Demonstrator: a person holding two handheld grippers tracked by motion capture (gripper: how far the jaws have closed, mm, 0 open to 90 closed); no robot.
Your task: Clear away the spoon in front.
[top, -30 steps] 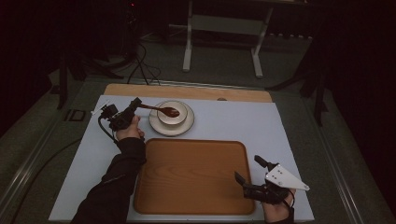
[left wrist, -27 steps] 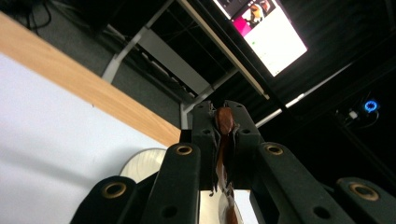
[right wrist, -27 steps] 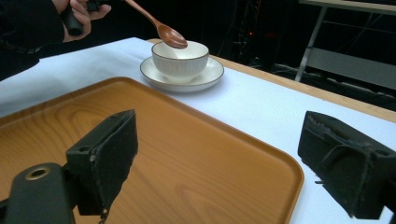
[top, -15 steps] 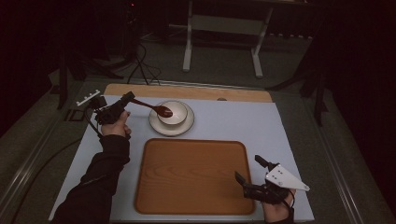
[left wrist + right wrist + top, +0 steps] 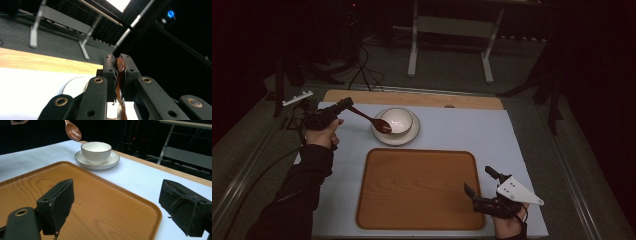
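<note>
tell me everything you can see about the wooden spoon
The wooden spoon is dark reddish-brown, smooth and glossy, with a slim handle and an oval bowl. The left gripper has its jaws shut on the handle's end. The spoon slants down toward the white bowl on its saucer, its bowl end hanging in the air at the near left rim, touching nothing else.

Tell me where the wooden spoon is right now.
The wooden spoon is clamped in the left gripper, raised at the left of the bowl and saucer.

wooden spoon (image 5: 120,75) clamped between black fingers (image 5: 109,72)
</note>
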